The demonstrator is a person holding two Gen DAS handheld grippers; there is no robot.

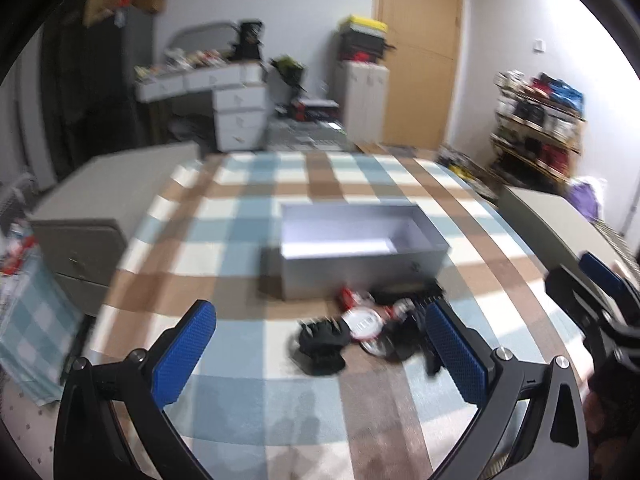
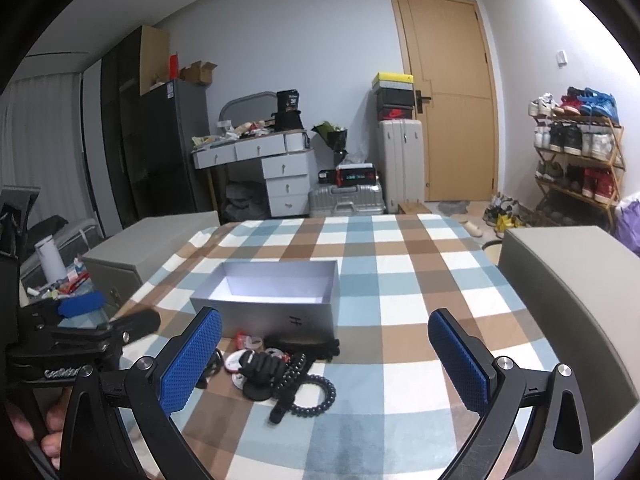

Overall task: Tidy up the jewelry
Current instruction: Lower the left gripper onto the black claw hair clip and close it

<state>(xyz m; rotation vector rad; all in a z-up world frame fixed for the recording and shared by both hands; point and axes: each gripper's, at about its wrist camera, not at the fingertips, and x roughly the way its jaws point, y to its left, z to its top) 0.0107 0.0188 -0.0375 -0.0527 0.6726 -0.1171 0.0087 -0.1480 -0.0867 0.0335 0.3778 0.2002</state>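
A silver open-top box (image 2: pixel 276 312) (image 1: pixel 362 264) sits on the checked tablecloth, nothing visible inside it. In front of it lies a heap of jewelry (image 2: pixel 280 368) (image 1: pixel 372 328): black bead bracelets, a dark spiral ring (image 2: pixel 316 394), red-and-white round pieces and a black claw clip (image 1: pixel 322 340). My left gripper (image 1: pixel 320 354) hovers open just before the heap, the picture blurred. My right gripper (image 2: pixel 326 360) is open too, its blue pads (image 2: pixel 192 364) straddling the heap from above and nearer me. Nothing is held.
Grey cabinets flank the table at left (image 2: pixel 144 252) and right (image 2: pixel 568 300). The left gripper (image 2: pixel 80 336) also shows at the right wrist view's left edge, held by a hand. Behind are a desk, suitcases, a door and a shoe rack (image 2: pixel 576 152).
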